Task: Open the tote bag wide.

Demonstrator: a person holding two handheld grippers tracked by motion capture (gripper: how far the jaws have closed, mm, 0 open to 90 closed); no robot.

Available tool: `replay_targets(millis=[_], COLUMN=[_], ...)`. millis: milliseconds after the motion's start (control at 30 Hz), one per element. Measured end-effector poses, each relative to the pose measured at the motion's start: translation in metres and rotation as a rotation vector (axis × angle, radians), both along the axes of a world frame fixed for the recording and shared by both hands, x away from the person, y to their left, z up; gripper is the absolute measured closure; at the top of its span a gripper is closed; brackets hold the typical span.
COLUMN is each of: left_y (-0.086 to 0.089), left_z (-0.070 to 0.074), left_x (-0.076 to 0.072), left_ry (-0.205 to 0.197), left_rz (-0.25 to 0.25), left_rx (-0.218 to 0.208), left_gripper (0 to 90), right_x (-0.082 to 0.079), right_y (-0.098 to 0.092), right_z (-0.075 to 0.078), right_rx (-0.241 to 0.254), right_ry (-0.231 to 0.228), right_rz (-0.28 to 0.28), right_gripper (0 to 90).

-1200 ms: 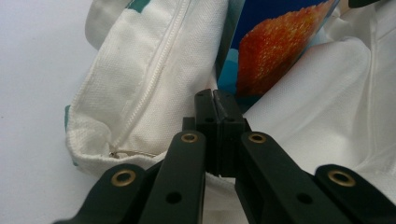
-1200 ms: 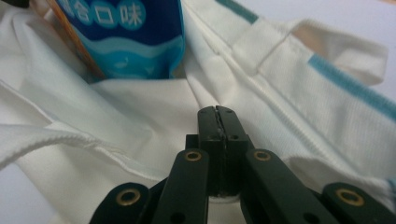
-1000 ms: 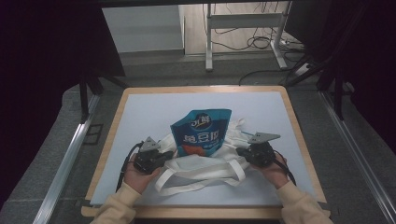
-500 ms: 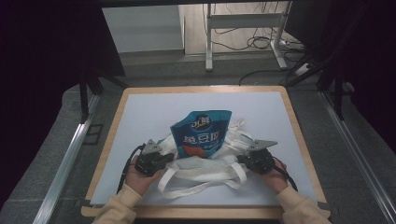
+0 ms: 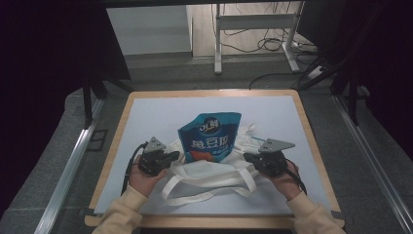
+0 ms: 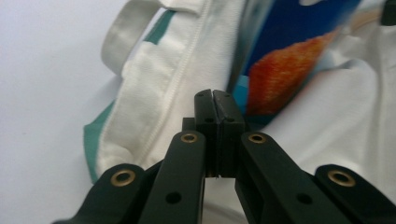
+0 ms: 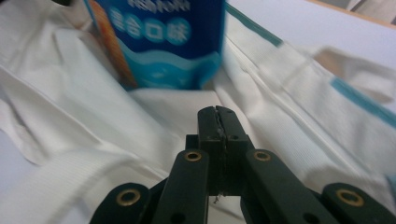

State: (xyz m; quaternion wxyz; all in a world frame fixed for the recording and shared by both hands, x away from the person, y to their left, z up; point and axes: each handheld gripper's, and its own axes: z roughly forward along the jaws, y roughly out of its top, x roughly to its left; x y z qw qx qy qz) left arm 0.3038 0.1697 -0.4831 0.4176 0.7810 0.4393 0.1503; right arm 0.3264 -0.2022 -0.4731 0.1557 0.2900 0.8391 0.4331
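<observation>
Lying at the centre of the bench point(image 5: 146, 112), a white cloth tote bag point(image 5: 209, 170) is seen with its handles looped toward the lower edge of the high view. A blue snack pouch point(image 5: 210, 137) is seated in the bag's mouth, its upper part projecting toward the top of the frame. The left hand-held gripper point(image 5: 171, 157) is held at the bag's left edge, lower left of centre; its jaws are pressed together, and whether cloth is pinched between them cannot be told. The right hand-held gripper point(image 5: 248, 158) is held at the bag's right edge, jaws likewise clenched, contents undetermined. Teal trim is noted along the bag's seams in both gripper views.
</observation>
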Motion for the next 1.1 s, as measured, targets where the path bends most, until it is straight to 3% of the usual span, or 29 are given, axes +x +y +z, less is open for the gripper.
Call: replay_targets(millis=[267, 533, 733, 900, 1033, 1100], left_y=[-0.002, -0.004, -0.005, -0.003, -0.003, -0.001], left_z=[-0.010, -0.017, -0.021, -0.026, -0.024, -0.020], left_x=[0.017, 0.029, 0.040, 0.047, 0.044, 0.039], left_ry=[0.037, 0.056, 0.075, 0.102, 0.088, 0.073], left_rz=[0.025, 0.043, 0.064, 0.073, 0.073, 0.069], left_rx=[0.043, 0.054, 0.048, 0.018, 0.017, 0.015], left_gripper=[90.0, 90.0, 90.0, 90.0, 90.0, 90.0], right_x=[-0.009, -0.022, -0.033, -0.038, -0.036, -0.031], right_y=[0.017, 0.017, 0.016, 0.014, 0.014, 0.011], right_z=[-0.017, -0.038, -0.047, -0.053, -0.051, -0.044], right_rx=[-0.053, -0.101, -0.134, -0.138, -0.135, -0.103], right_ry=[0.066, 0.111, 0.111, 0.103, 0.105, 0.101], right_rz=[0.061, 0.083, 0.100, 0.096, 0.099, 0.090], right_gripper=[88.9, 88.9, 89.1, 89.2, 89.1, 89.0])
